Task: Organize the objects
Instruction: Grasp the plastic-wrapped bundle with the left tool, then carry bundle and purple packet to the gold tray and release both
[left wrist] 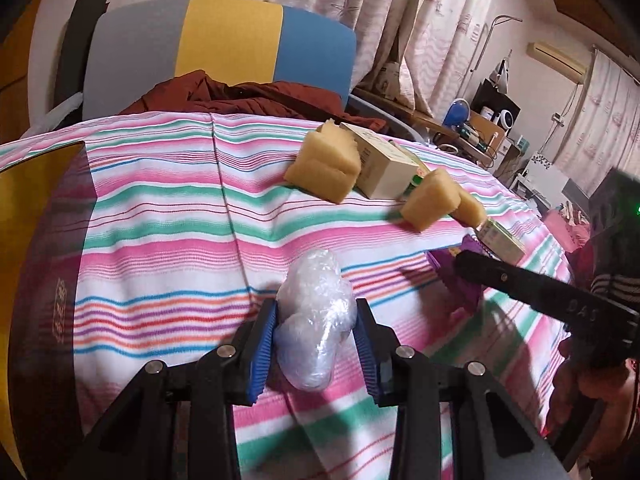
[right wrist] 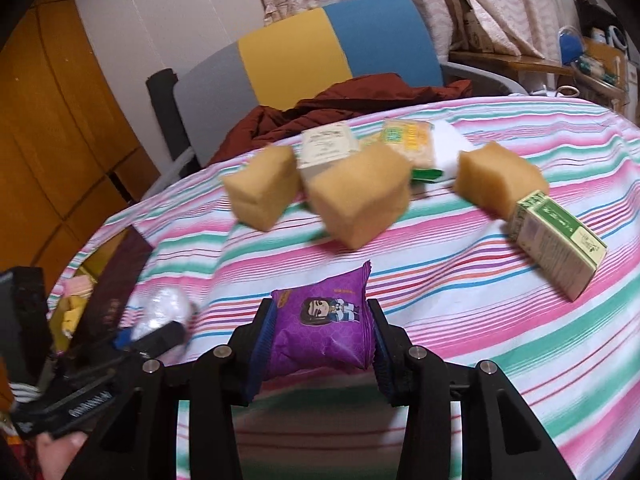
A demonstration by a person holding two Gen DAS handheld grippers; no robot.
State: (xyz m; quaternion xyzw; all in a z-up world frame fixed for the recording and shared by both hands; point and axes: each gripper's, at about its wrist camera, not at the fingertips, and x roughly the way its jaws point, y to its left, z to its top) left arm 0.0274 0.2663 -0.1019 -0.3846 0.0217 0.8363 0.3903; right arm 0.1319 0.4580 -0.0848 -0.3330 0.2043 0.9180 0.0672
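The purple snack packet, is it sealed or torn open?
Sealed, it seems: the purple snack packet looks puffed, its crimped top edge intact, held between the right jaws.

A lived-in room of a home is shown. A table covered with a striped cloth (left wrist: 160, 200) is set before a chair upholstered in grey, yellow and blue (left wrist: 224, 40), over which a rust-red garment (left wrist: 248, 98) is draped. Patterned curtains (left wrist: 440, 20) are hung along the wall, an air conditioner (left wrist: 558, 58) is mounted high up, and a cluttered side desk (left wrist: 476, 128) is seen beyond.
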